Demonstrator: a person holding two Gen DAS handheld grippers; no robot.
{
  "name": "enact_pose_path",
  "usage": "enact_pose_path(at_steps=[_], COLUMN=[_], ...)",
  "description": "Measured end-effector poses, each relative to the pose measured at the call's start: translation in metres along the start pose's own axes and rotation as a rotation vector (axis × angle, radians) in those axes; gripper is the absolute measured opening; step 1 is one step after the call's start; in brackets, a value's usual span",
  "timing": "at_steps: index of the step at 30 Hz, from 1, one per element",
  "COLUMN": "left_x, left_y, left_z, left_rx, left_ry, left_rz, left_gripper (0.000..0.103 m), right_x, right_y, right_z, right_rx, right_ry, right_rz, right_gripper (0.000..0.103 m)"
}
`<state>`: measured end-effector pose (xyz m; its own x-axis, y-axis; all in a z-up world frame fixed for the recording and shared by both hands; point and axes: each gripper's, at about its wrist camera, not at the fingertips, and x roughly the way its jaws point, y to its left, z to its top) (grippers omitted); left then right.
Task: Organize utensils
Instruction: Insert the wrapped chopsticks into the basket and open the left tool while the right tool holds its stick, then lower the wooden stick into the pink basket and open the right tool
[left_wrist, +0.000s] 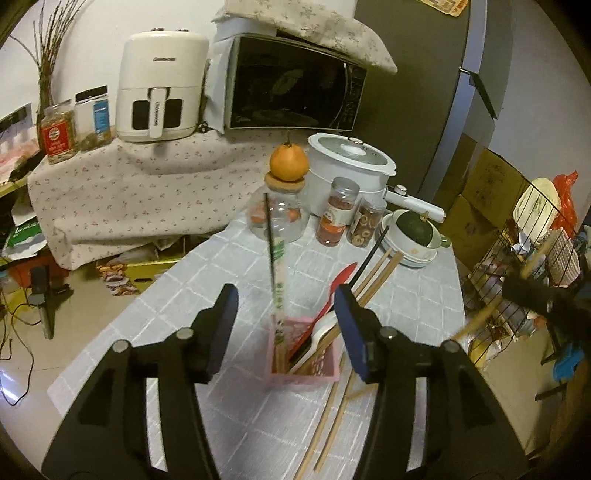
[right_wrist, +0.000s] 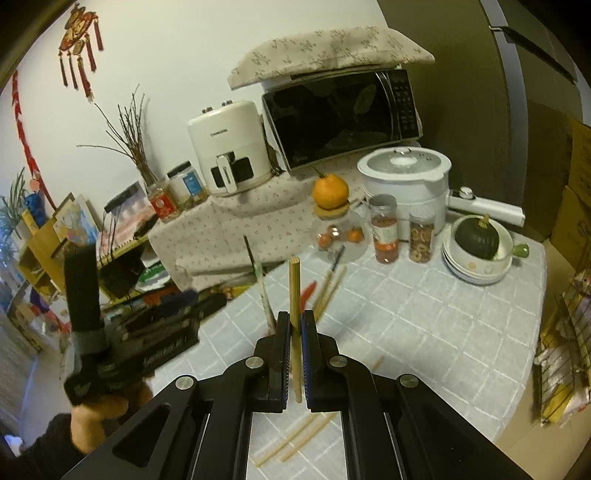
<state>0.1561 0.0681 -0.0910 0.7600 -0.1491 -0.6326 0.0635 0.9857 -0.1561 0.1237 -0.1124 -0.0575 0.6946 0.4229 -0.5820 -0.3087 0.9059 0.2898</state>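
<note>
Left wrist view: left gripper (left_wrist: 286, 314) spread wide and empty, poised just above the pink holder (left_wrist: 304, 354) standing on the grey tiled worktop (left_wrist: 207, 295). Already in the holder: a red spoon (left_wrist: 332, 291), a white spoon (left_wrist: 319, 330), several wooden chopsticks leaning to the right, and one wrapped pair (left_wrist: 277, 295) standing almost upright at the left corner. Loose on the worktop beside the holder's right wall, two wooden chopsticks (left_wrist: 328, 421) lying side by side, not yet put away. Farther back, a glass jar with an orange on its lid (left_wrist: 289, 162), two spice jars and a stack of bowls, all well apart from the work. Right wrist view: right gripper (right_wrist: 294, 354) closed on a single wooden chopstick (right_wrist: 294, 291), held upright with its blunt end well above the jaws. Holder itself hidden behind the gripper here; only the tips of the standing utensils visible past the left jaw. More loose chopsticks on the worktop below the gripper (right_wrist: 295, 439). Step in hand, by the look of it: carrying one chopstick to the holder. Next move likely calling for aligning its lower end over the holder's open mouth, lowering among the utensils already inside without knocking them, then releasing; afterwards, collecting the pair left on the worktop.
</note>
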Motion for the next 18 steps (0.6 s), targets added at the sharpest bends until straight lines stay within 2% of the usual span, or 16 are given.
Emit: enact_pose_path(at_steps=[2, 7, 18], left_x=[-0.003, -0.003, 0.01], left_y=[0.009, 0.027, 0.041], left_z=[-0.002, -0.009, -0.024], left_rx=[-0.019, -0.057, -0.079], left_ry=[0.013, 0.063, 0.143], left_rz=[0.002, 0.002, 0.022], left_gripper=[0.062, 0.063, 0.063], right_x=[0.0, 0.006, 0.049], right_y=[0.004, 0.015, 0.027], right_z=[0.006, 0.017, 0.018], right_rx=[0.002, -0.003, -0.045], right_ry=[-0.015, -0.045, 0.007], right_rz=[0.007, 0.002, -0.07], right_gripper=[0.006, 0.006, 0.006])
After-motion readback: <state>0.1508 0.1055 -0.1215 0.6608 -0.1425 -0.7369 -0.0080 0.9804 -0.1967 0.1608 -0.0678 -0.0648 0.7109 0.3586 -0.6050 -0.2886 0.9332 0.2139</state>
